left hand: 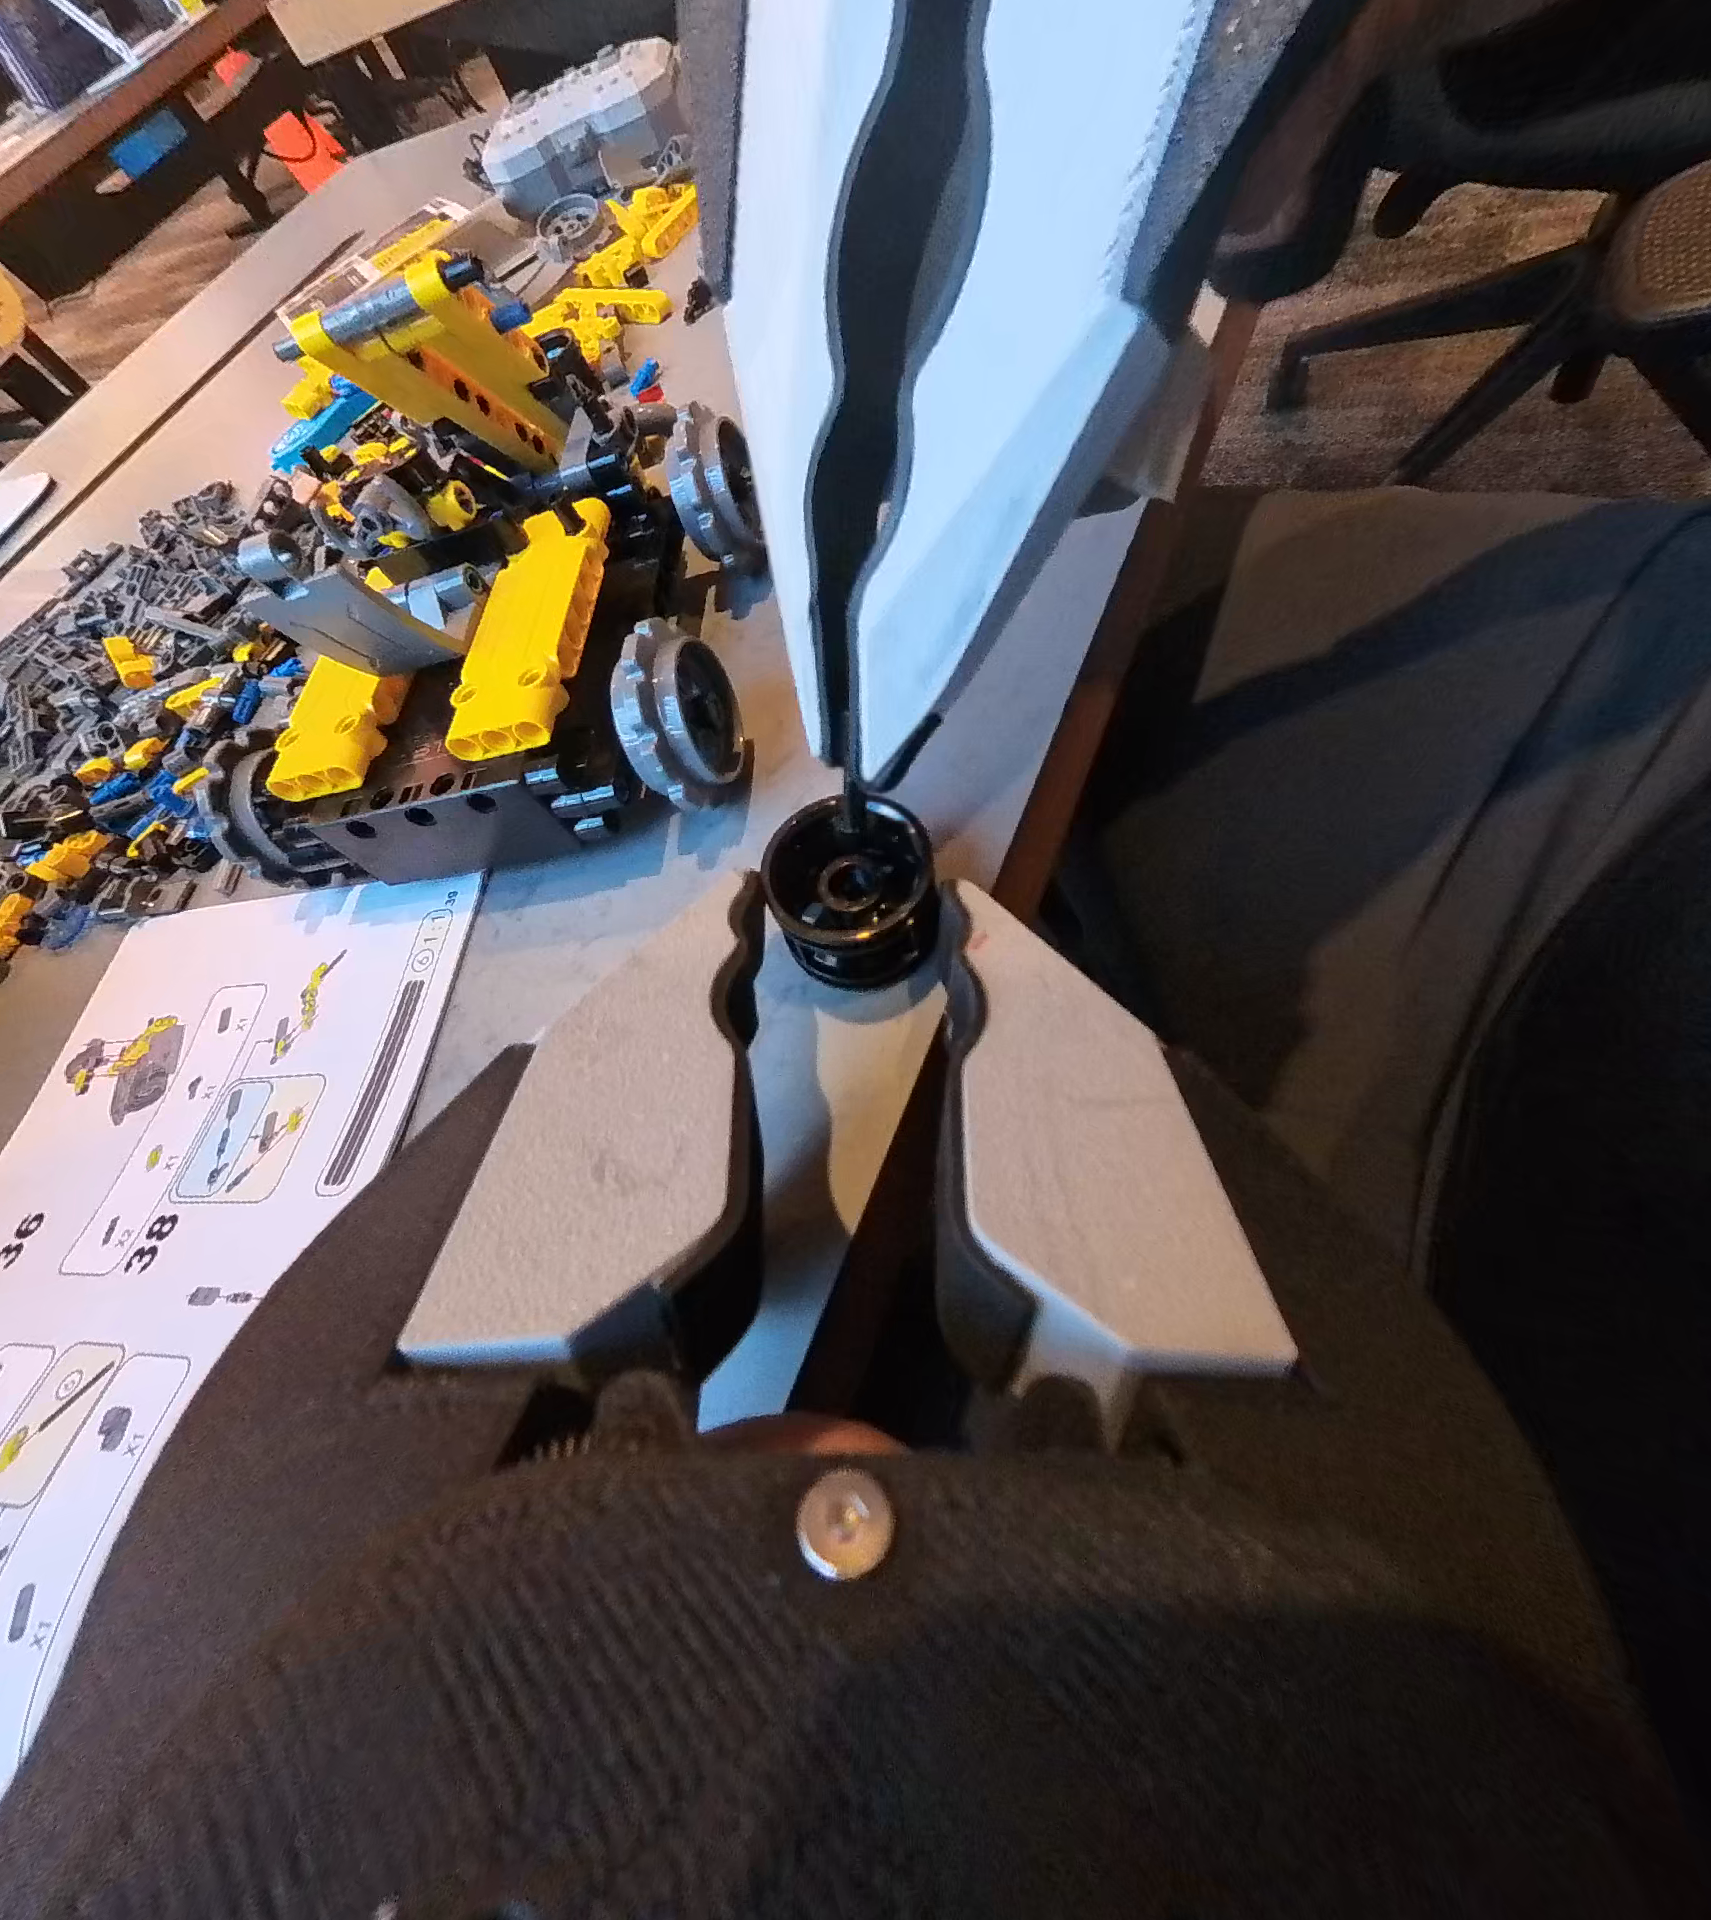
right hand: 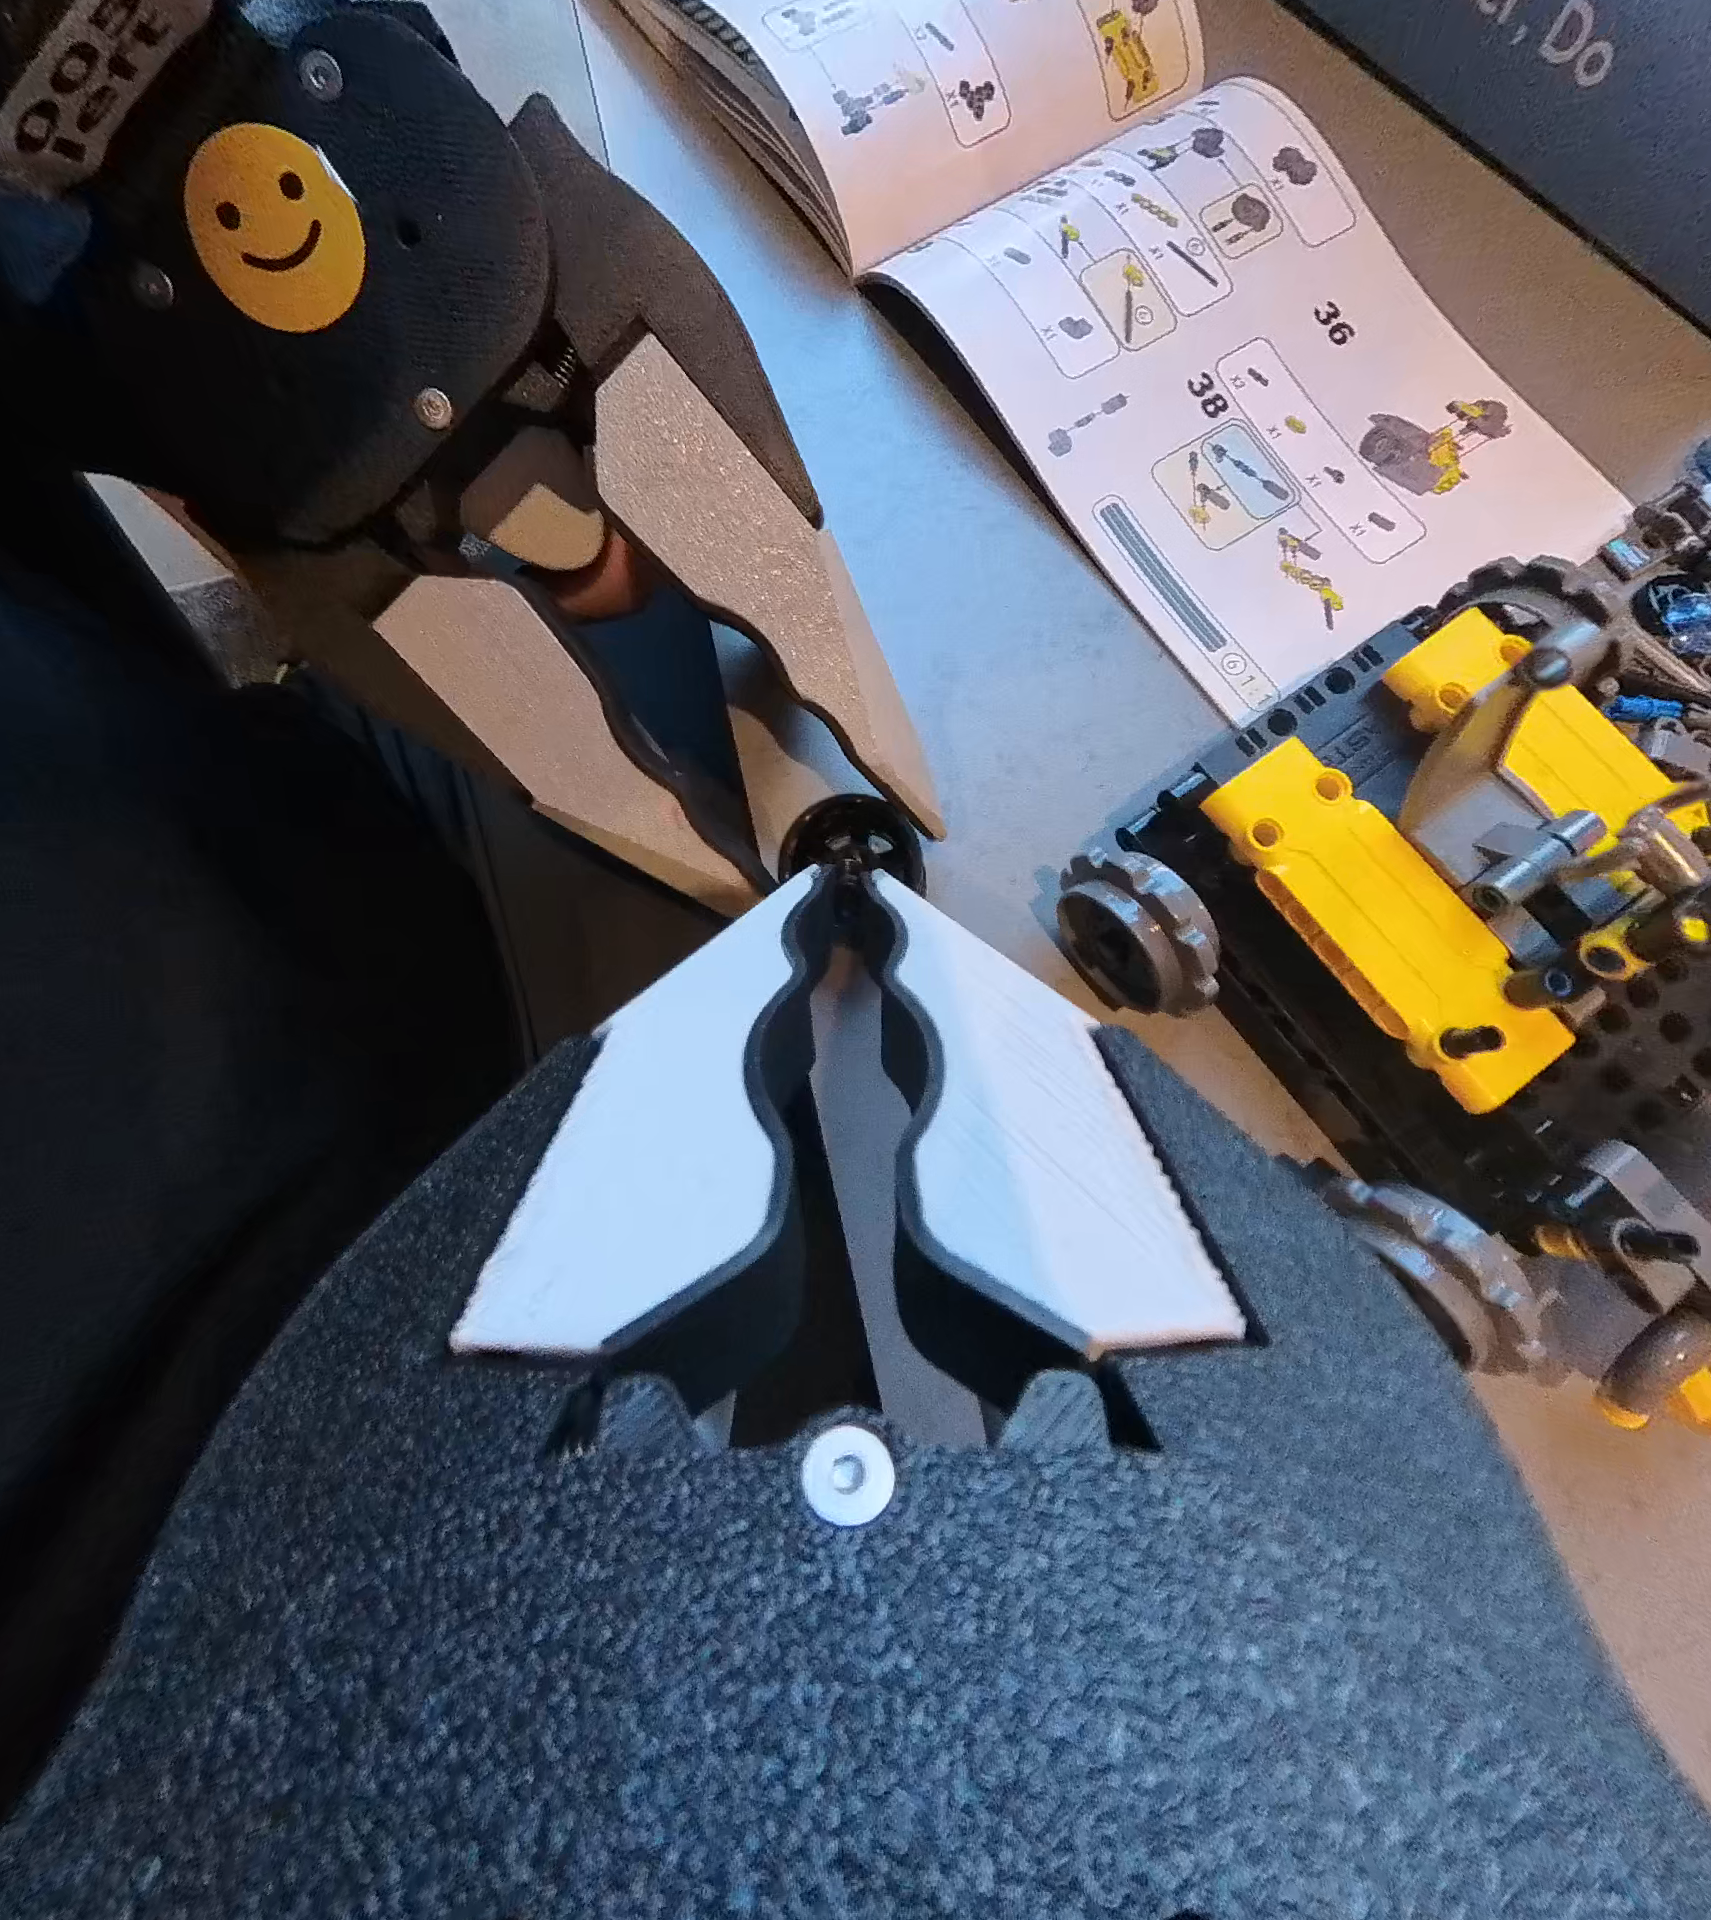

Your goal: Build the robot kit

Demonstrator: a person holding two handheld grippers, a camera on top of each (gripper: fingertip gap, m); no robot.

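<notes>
My left gripper point(left hand: 849, 914) is shut on a small black wheel hub point(left hand: 846, 883), which it holds by its sides just above the grey table's near edge point(left hand: 965, 790). My right gripper point(left hand: 866, 753) comes down from above, shut on a thin black axle point(left hand: 853, 805) whose tip sits at the hub's open face. In the right wrist view, the right gripper point(right hand: 843, 881) pinches the axle point(right hand: 846, 868) against the hub point(right hand: 856, 836). The left gripper point(right hand: 851, 847), with a yellow smiley sticker on its body, holds the hub from the upper left.
A half-built yellow, black and grey vehicle model point(left hand: 477, 665) point(right hand: 1453, 935) stands on the table beside the grippers. An open instruction booklet point(left hand: 207, 1143) point(right hand: 1194, 364) lies beside it. Loose small parts point(left hand: 51, 727) are piled beyond. A person's dark-clothed lap point(left hand: 1453, 935) and a chair point(left hand: 1609, 260) are off the table's edge. Less than 4 cm separates the two grippers' tips.
</notes>
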